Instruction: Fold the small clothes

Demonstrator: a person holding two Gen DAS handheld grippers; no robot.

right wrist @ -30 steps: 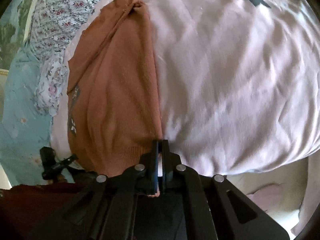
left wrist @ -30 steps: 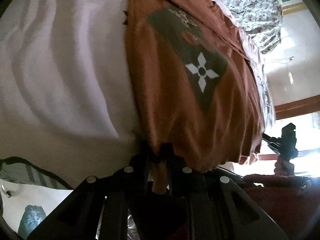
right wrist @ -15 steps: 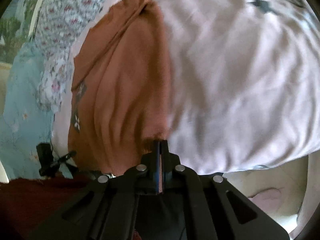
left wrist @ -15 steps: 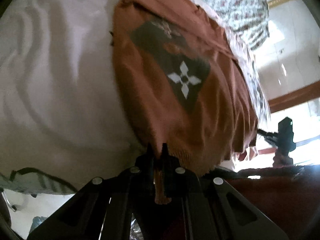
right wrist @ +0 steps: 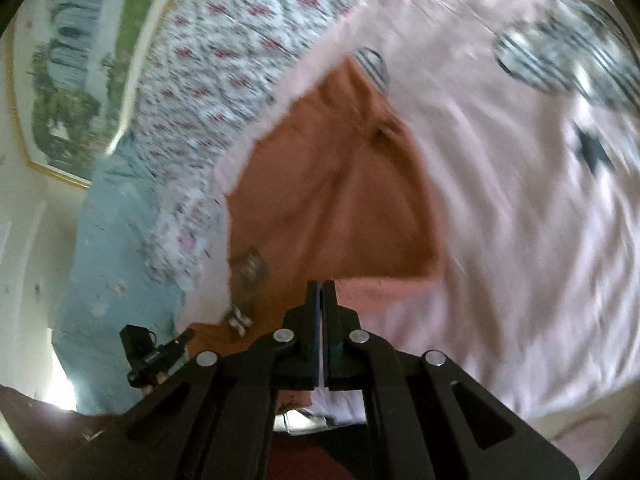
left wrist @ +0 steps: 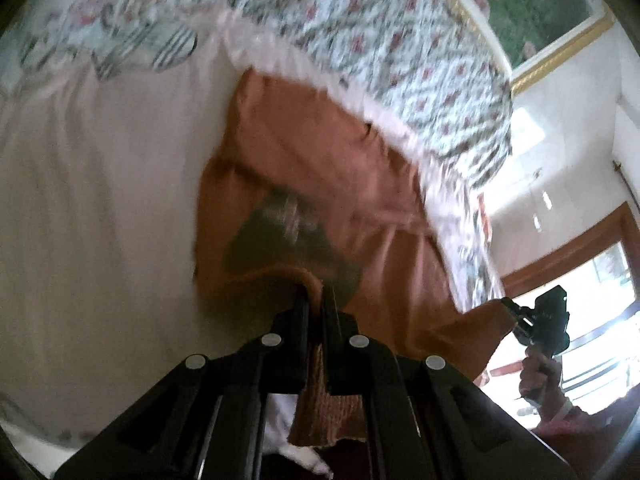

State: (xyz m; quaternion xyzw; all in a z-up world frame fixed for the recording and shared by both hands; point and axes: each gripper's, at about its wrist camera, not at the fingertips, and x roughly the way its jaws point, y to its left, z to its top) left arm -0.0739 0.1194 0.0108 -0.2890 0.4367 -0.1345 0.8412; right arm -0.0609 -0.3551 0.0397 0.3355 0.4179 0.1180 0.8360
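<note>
Both grippers, the left gripper [left wrist: 316,300] and the right gripper [right wrist: 321,292], are pinched tight on the bottom corners of the orange shirt [left wrist: 320,168], lifting it off the pink bedsheet [left wrist: 100,200] to fold it.

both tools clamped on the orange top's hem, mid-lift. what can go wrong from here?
1. The left tool pinches only a narrow strip of the orange top; it could slip out as the cloth pulls taut.
2. The right tool shows almost no cloth between its jaws, so its grip may be marginal.
3. The far edge lies against the floral quilt and may drag.
</note>
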